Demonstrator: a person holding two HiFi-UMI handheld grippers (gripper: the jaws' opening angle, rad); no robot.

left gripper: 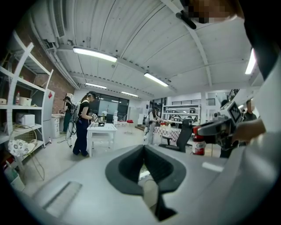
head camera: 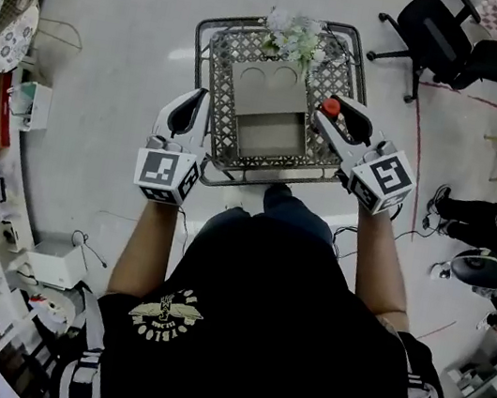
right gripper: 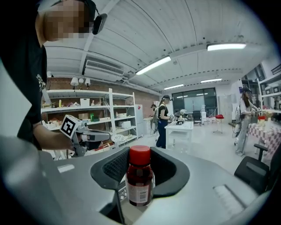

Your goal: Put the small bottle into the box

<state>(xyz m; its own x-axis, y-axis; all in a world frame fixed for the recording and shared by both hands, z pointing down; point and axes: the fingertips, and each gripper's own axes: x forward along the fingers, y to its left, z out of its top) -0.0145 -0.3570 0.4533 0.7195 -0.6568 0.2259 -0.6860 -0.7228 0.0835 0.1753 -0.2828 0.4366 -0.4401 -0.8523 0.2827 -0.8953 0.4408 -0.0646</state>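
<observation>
Where the right hand-held gripper is seen along its own jaws, these are found standing wide apart and closed on the small bottle, which is clamped by its body between the dark ribbed pads. The bottle is held upright, its red cap above the jaws and a printed label on its dark body. In the head view this hand-held gripper is observed over the right rim of the lattice-topped desk, with the bottle just beside the right wall of the box and outside it. The box is recorded as open, lying in the middle of the desk. The left hand-held gripper is found with its jaws drawn together to a narrow slit and nothing held; it is positioned over the left rim of the desk. A bunch of pale flowers is noted at the far edge.
</observation>
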